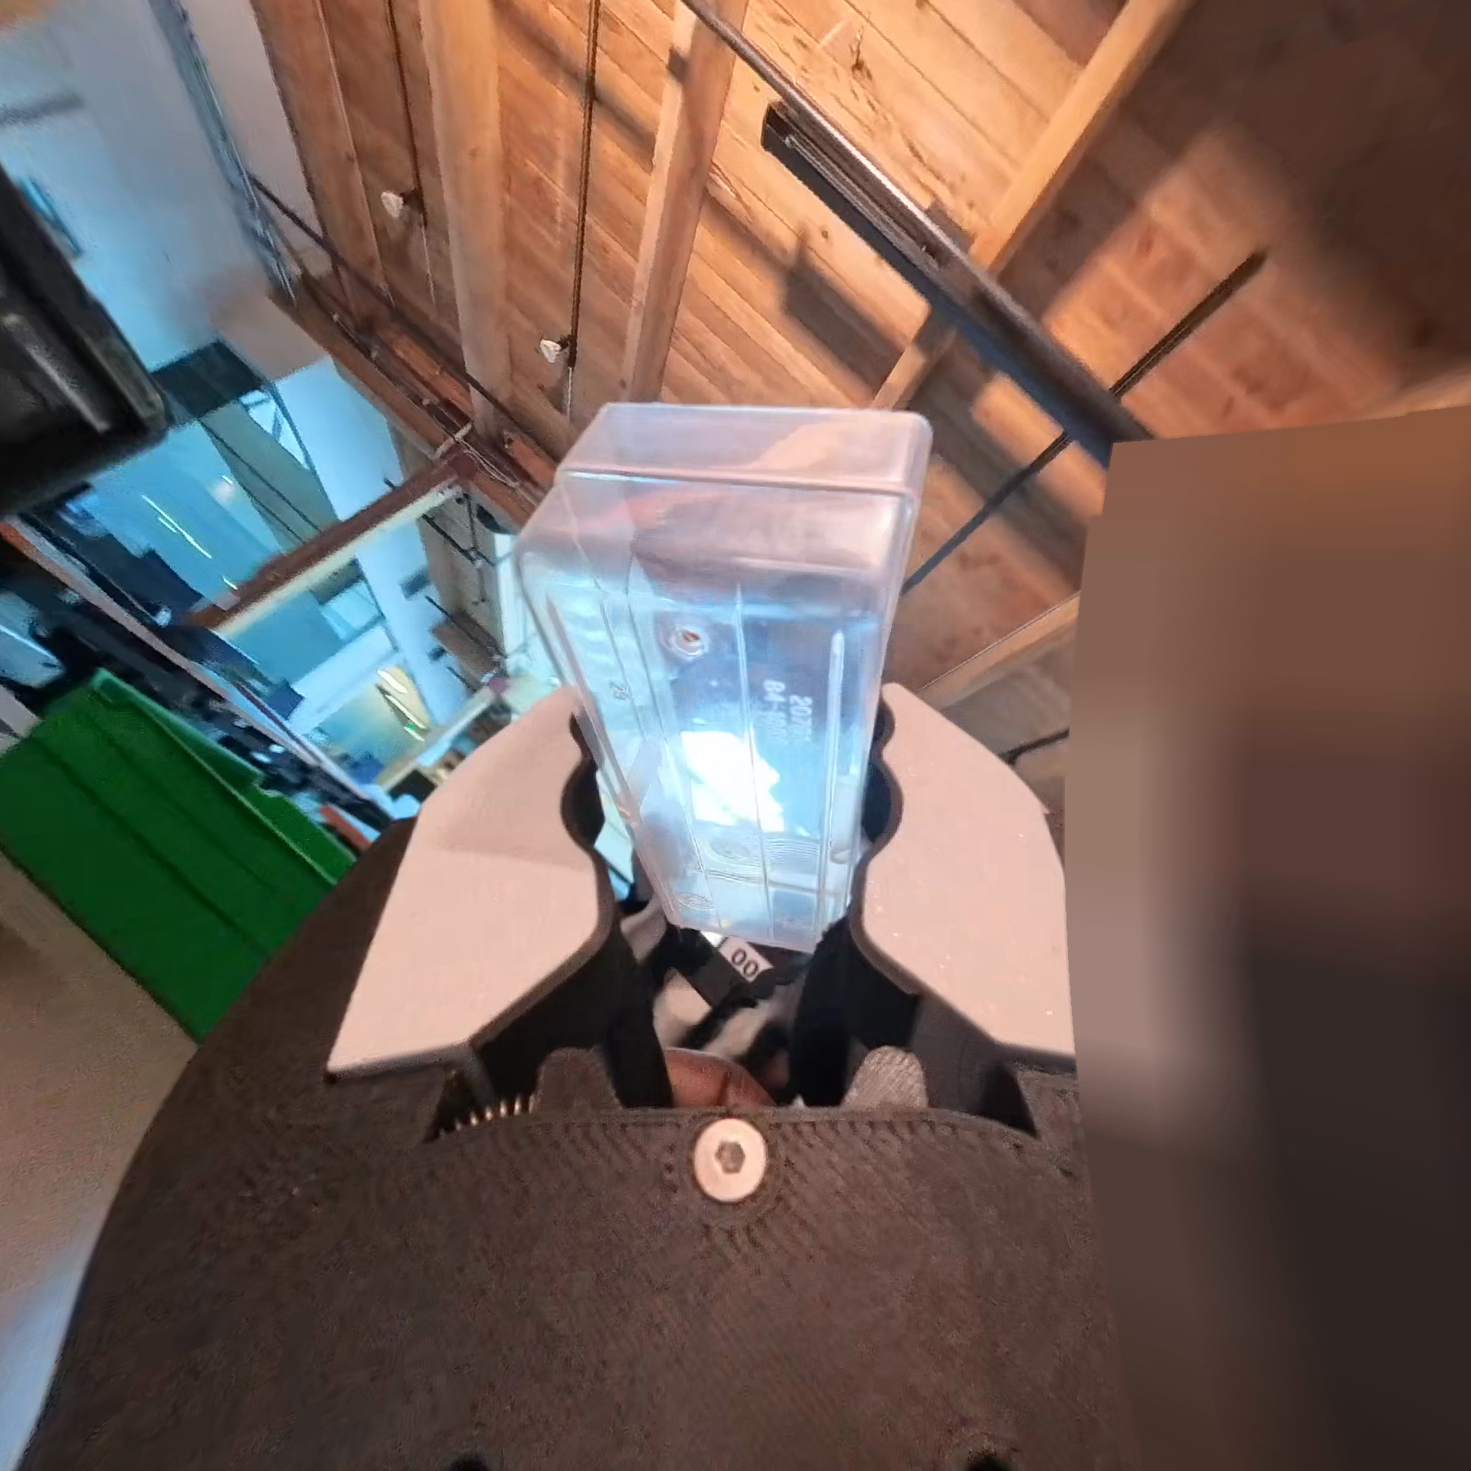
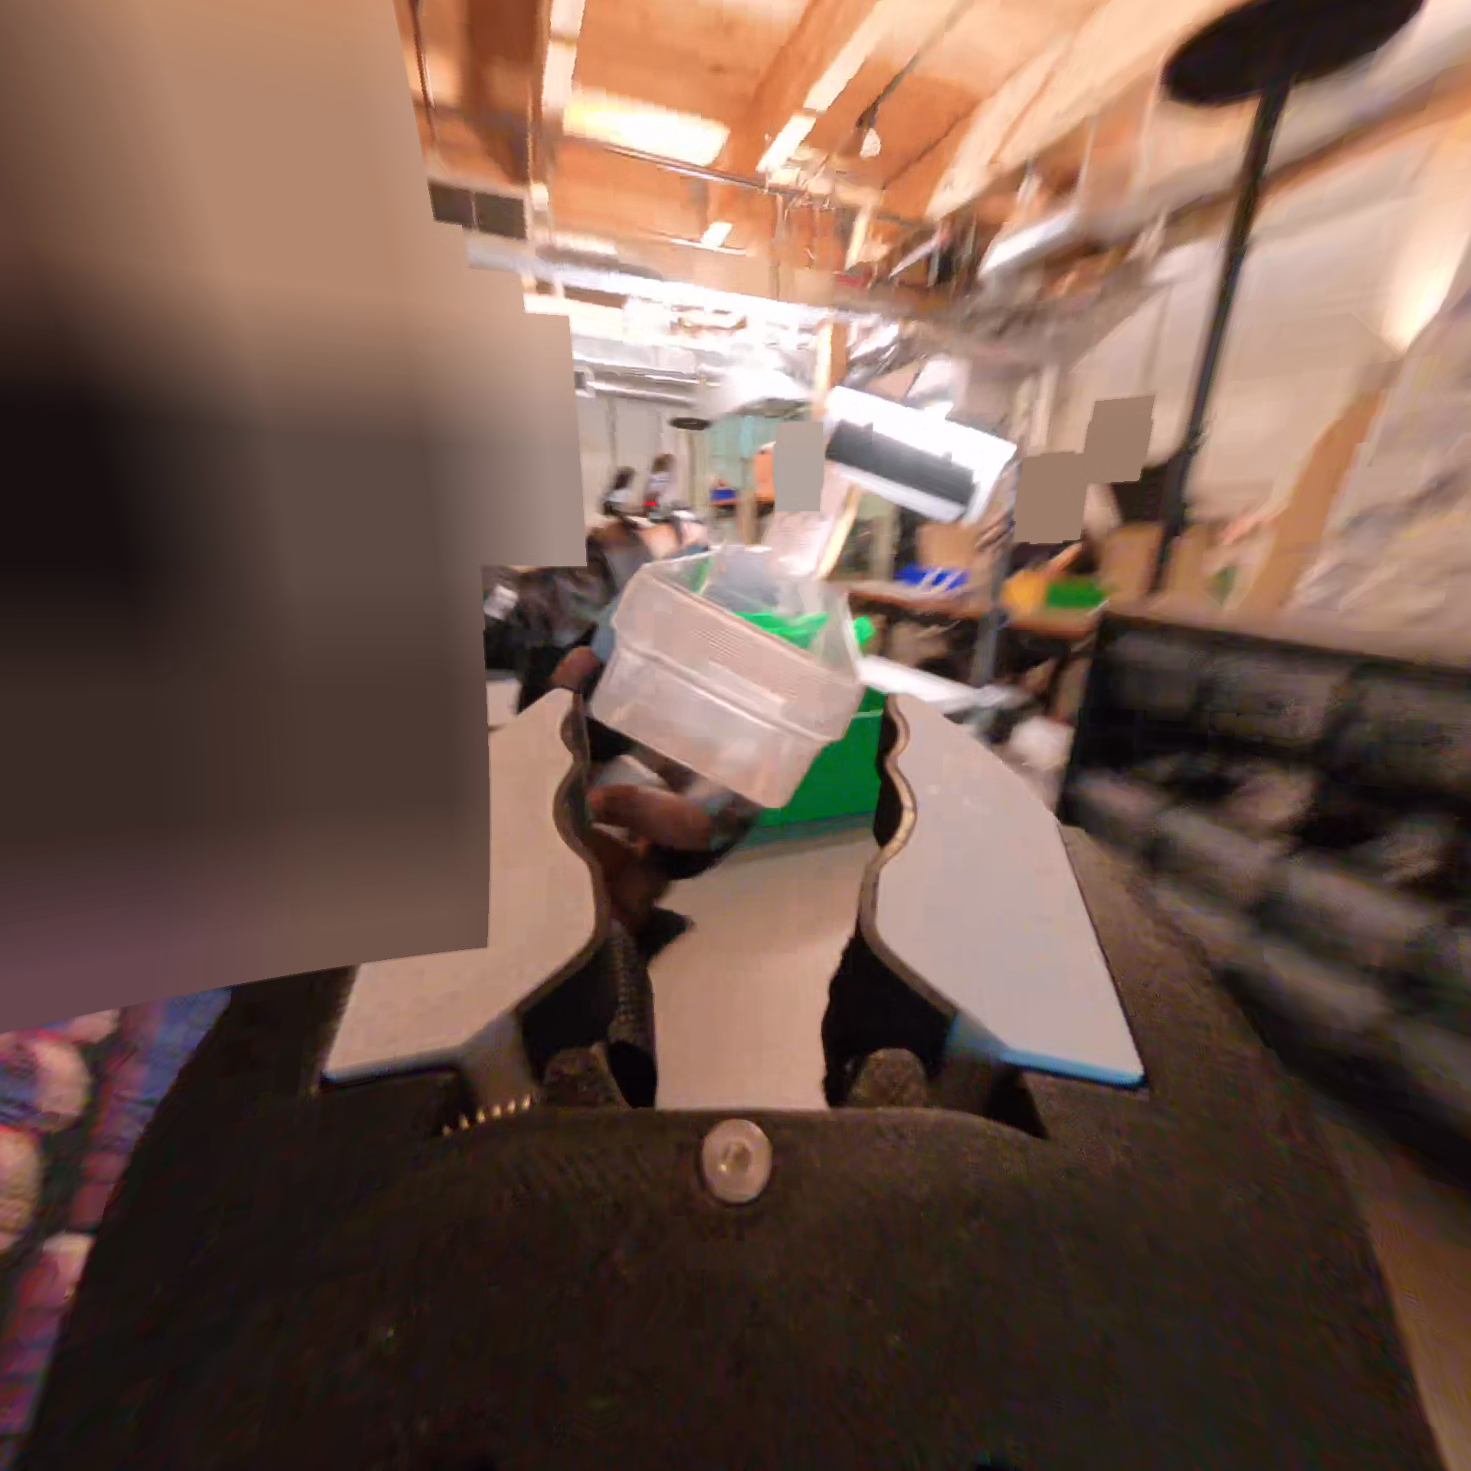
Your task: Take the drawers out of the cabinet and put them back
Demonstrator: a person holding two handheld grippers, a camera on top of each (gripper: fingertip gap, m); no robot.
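In the left wrist view my left gripper [image 1: 732,716] is shut on a clear plastic drawer [image 1: 716,573]. It holds the drawer by its sides, end up, tilted toward the wooden ceiling. In the right wrist view the same drawer [image 2: 716,684] shows farther off, tilted in the air, with a hand [image 2: 645,828] below it. My right gripper [image 2: 728,716] is open and empty, its grey fingers [image 2: 979,875] wide apart. A dark, blurred block that may be the cabinet [image 2: 1273,796] stands at the right. A black block [image 1: 56,358] shows at the upper left of the left wrist view.
A green bin [image 1: 143,860] stands low at the left, and also shows behind the drawer in the right wrist view [image 2: 828,772]. A black pole with a round top [image 2: 1226,278] rises at the right. Cluttered workbenches [image 2: 995,613] and people are far behind.
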